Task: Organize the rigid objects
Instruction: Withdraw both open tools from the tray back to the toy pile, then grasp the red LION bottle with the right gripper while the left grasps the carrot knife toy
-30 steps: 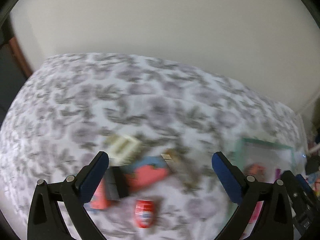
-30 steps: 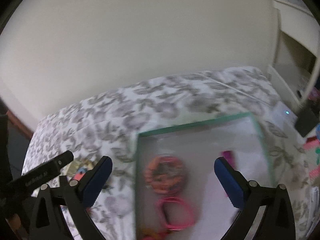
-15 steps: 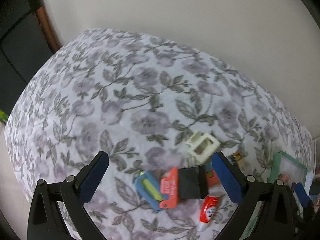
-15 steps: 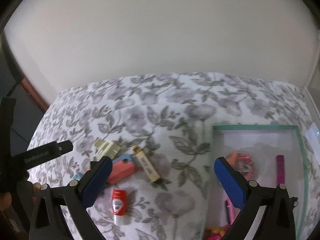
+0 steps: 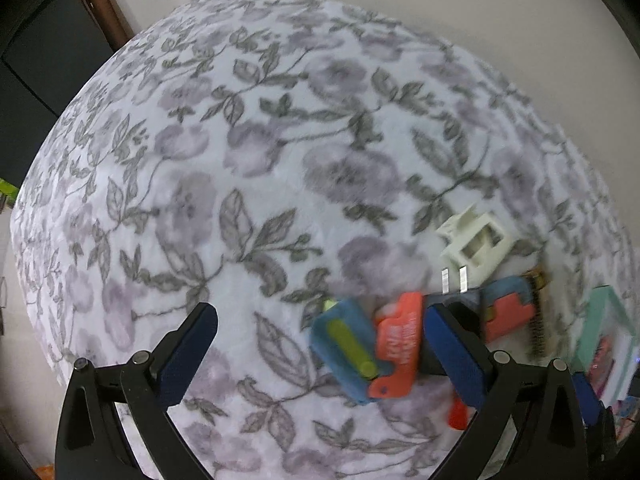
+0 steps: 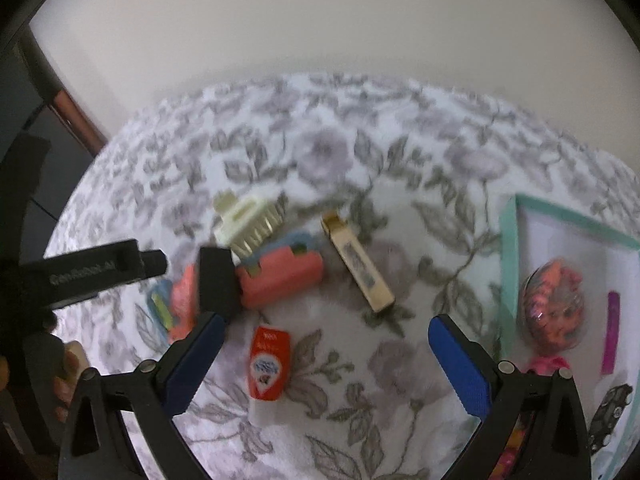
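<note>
A cluster of small rigid objects lies on the floral cloth. It holds a cream plastic clip (image 6: 248,222) (image 5: 474,246), a coral-and-blue piece (image 6: 282,274), a black block (image 6: 218,282), a gold oblong box (image 6: 358,268), a red-and-white tube (image 6: 269,364), and a blue piece with a yellow-green bar (image 5: 346,350) beside an orange tag (image 5: 398,348). My right gripper (image 6: 326,364) is open and empty, just near of the tube. My left gripper (image 5: 320,354) is open and empty, its right finger over the cluster's near edge.
A teal-rimmed white tray (image 6: 508,264) stands at the right, holding a round pink-filled container (image 6: 554,308), a magenta stick (image 6: 611,332) and other small items. The left gripper's black body (image 6: 92,274) shows at the left of the right wrist view. A dark doorway lies beyond the left edge.
Both grippers have swung left and down, from the tray toward the object cluster, which now sits larger and closer. Both stay open and empty.
</note>
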{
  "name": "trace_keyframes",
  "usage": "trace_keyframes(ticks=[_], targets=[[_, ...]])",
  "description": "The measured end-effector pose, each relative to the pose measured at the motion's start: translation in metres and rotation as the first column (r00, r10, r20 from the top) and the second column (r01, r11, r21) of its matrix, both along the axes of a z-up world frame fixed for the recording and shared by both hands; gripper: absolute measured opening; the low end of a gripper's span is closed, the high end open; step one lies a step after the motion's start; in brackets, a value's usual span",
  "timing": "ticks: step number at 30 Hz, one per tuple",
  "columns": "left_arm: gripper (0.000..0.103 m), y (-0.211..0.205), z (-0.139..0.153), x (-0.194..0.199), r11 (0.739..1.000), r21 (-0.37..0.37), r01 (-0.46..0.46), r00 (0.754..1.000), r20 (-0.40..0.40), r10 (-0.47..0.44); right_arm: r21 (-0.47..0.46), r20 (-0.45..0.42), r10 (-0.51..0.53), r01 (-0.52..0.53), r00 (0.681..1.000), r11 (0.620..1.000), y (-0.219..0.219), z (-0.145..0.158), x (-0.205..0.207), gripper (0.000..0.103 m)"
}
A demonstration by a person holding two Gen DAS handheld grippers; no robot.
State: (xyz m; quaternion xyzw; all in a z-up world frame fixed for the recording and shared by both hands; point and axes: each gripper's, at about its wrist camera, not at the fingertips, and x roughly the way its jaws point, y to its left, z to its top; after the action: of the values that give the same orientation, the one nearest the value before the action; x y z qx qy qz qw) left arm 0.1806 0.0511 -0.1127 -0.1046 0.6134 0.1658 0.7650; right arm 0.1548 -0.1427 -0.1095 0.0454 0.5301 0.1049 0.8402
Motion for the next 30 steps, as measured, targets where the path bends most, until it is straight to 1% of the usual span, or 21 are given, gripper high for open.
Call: trace_keyframes(ticks=[3, 7, 9, 12, 15, 25, 28, 30], targets=[[0.103, 0.000, -0.007, -0.001, 1.000, -0.006, -0.001, 1.000, -0.018, 0.001, 0.001, -0.022, 0.004, -0.004, 1.000, 1.000, -0.001, -0.008, 0.000, 0.103], [0.103, -0.007, -0.018, 0.000, 1.000, -0.013, 0.024, 0.999, -0.047, -0.024, -0.002, -0.043, 0.014, -0.014, 0.999, 1.000, 0.001, -0.014, -0.001, 0.103], [0.103, -0.012, -0.022, 0.001, 0.999, -0.004, 0.036, 0.998, -0.057, -0.037, -0.002, -0.053, 0.023, -0.024, 0.998, 1.000, 0.004, -0.018, 0.000, 0.103], [0.103, -0.019, -0.026, 0.000, 0.999, 0.004, 0.050, 0.997, -0.062, -0.050, -0.003, -0.084, 0.044, -0.044, 0.995, 0.999, 0.008, -0.027, 0.001, 0.103], [0.103, -0.025, -0.030, 0.000, 0.998, 0.006, 0.061, 0.996, -0.067, -0.060, -0.023, -0.105, 0.054, -0.057, 0.993, 0.998, 0.011, -0.034, 0.001, 0.103], [0.103, -0.041, -0.039, 0.000, 0.998, 0.020, 0.065, 0.996, -0.066, -0.064, -0.027, -0.130, 0.073, -0.077, 0.989, 0.997, 0.014, -0.042, 0.001, 0.103], [0.103, -0.040, -0.041, -0.001, 0.999, 0.004, 0.050, 0.997, -0.065, -0.049, -0.056, -0.133, 0.090, -0.098, 0.987, 0.994, 0.019, -0.045, -0.001, 0.103], [0.103, -0.040, -0.041, -0.003, 0.999, 0.010, 0.052, 0.997, -0.064, -0.051, -0.078, -0.131, 0.097, -0.108, 0.987, 0.991, 0.022, -0.046, -0.002, 0.103]])
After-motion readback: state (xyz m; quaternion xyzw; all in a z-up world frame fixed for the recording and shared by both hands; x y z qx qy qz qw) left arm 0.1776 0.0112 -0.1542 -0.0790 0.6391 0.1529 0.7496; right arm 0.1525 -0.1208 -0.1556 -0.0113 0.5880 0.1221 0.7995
